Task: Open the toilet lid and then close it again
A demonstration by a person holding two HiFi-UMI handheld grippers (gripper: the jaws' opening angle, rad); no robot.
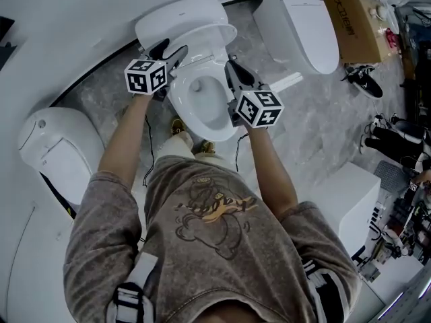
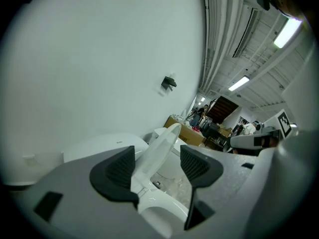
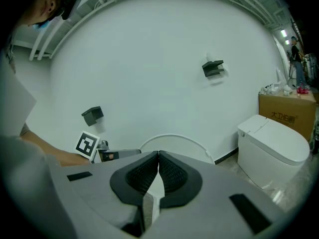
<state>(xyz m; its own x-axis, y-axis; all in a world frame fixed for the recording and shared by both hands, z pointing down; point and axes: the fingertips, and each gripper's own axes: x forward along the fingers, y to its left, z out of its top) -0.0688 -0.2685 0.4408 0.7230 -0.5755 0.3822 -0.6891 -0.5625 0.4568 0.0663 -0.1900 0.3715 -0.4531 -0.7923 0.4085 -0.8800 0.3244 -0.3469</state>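
Left tool (image 2: 157,169) gapes astride 1 raised lid (image 2: 167,138), right tool (image 3: 158,157) clenched empty, among 3 toilets (image 1: 179,105).

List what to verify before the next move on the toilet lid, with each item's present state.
1. Right gripper has a grip on the toilet lid: ok, its jaws are closed on a thin white edge.
2. Left gripper also grips the lid: not ok, its jaws stand apart with the lid's edge between them, unclamped.
3. Lid down on the seat: not ok, it stands raised at a slant.
4. Nothing lying on the seat: ok in the head view.
5. Neighbouring toilet out of the way: ok, it stands apart to the right.
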